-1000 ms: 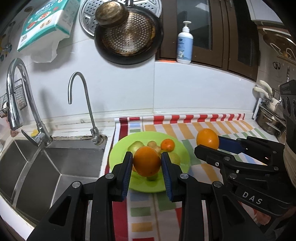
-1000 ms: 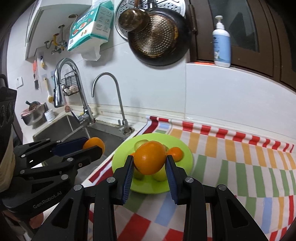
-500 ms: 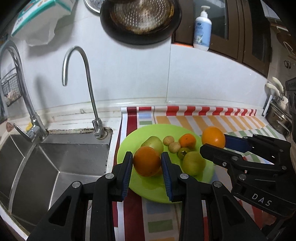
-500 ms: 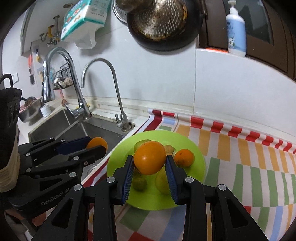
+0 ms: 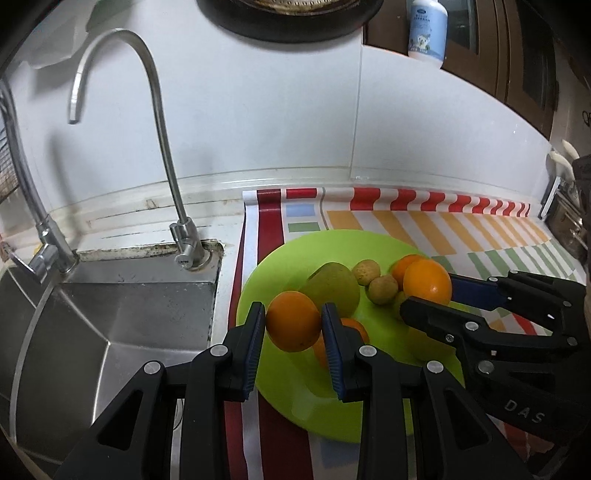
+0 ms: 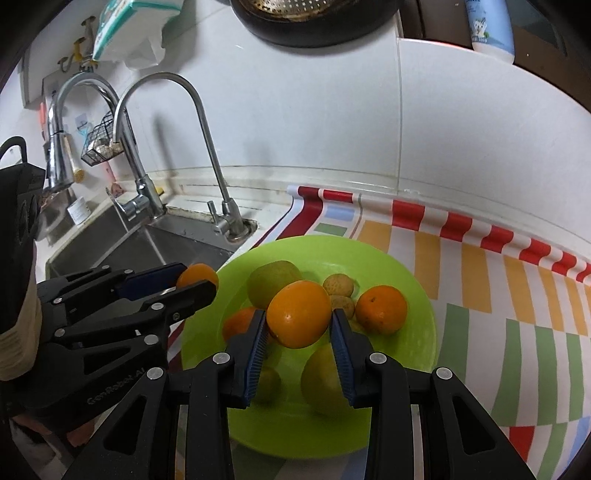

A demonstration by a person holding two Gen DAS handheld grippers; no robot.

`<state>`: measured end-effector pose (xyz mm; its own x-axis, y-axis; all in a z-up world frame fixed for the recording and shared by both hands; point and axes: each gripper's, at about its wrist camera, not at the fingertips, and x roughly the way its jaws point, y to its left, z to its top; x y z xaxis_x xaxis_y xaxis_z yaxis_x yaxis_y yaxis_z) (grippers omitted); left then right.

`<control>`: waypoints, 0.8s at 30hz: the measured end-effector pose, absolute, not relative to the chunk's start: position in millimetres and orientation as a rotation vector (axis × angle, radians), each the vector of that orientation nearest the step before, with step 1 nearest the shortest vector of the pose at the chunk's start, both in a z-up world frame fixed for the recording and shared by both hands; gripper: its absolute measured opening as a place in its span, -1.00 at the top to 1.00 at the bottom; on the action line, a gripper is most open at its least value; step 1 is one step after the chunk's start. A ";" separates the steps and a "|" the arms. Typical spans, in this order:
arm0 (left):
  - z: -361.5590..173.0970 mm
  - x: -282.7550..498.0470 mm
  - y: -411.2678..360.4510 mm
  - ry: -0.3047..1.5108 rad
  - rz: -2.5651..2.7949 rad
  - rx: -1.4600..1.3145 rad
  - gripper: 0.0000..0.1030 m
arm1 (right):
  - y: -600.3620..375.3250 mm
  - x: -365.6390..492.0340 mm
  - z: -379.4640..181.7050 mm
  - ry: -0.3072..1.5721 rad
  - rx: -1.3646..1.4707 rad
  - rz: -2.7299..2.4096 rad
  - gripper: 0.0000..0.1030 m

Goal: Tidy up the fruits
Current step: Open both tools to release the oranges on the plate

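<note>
A lime green plate [image 5: 334,238] [image 6: 406,266] lies on a striped mat beside the sink. It holds a green pear [image 5: 334,286] [image 6: 269,278], two small tan fruits [image 5: 373,280] [image 6: 340,286], small oranges [image 6: 382,309] and greenish fruits [image 6: 319,373]. My left gripper [image 5: 293,321] is shut on an orange [image 5: 293,320] over the plate's left edge; it also shows in the right wrist view [image 6: 197,277]. My right gripper [image 6: 298,319] is shut on a second orange [image 6: 298,318] above the plate's middle; it also shows in the left wrist view [image 5: 427,281].
A steel sink [image 5: 110,317] lies left of the plate, with a thin curved tap [image 5: 162,155] and a larger faucet [image 6: 74,122] behind it. A dark pan [image 6: 314,22] hangs on the white wall. A soap bottle [image 5: 426,31] stands on the ledge. Metal cookware [image 5: 569,218] is at far right.
Both grippers have moved forward and down toward the plate, each still holding its orange. The plate and fruits look larger and nearer.
</note>
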<state>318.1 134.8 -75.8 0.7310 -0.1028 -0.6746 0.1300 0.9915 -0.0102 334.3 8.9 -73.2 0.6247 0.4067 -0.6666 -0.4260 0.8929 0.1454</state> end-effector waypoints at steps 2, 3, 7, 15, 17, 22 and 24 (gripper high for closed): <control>-79.4 322.3 134.1 0.751 -0.140 0.041 0.39 | 9.6 337.2 -75.5 0.761 -0.028 0.474 0.31; -80.4 323.6 133.5 0.756 -0.144 0.043 0.37 | 9.7 338.1 -76.2 0.761 -0.028 0.470 0.31; -77.3 321.5 132.1 0.737 -0.135 0.052 0.15 | 7.0 339.3 -76.5 0.768 -0.022 0.449 0.21; -58.8 298.8 127.2 0.700 -0.122 0.069 0.12 | -6.6 322.7 -64.6 0.730 -0.012 0.406 0.18; -54.4 291.2 125.1 0.694 -0.118 0.069 0.11 | -12.0 316.5 -61.6 0.723 -0.008 0.393 0.18; -42.3 273.8 118.8 0.677 -0.116 0.058 0.10 | -23.8 296.7 -52.2 0.699 0.006 0.358 0.18; -37.2 266.1 115.6 0.667 -0.118 0.058 0.10 | -28.6 287.4 -47.6 0.688 0.013 0.347 0.18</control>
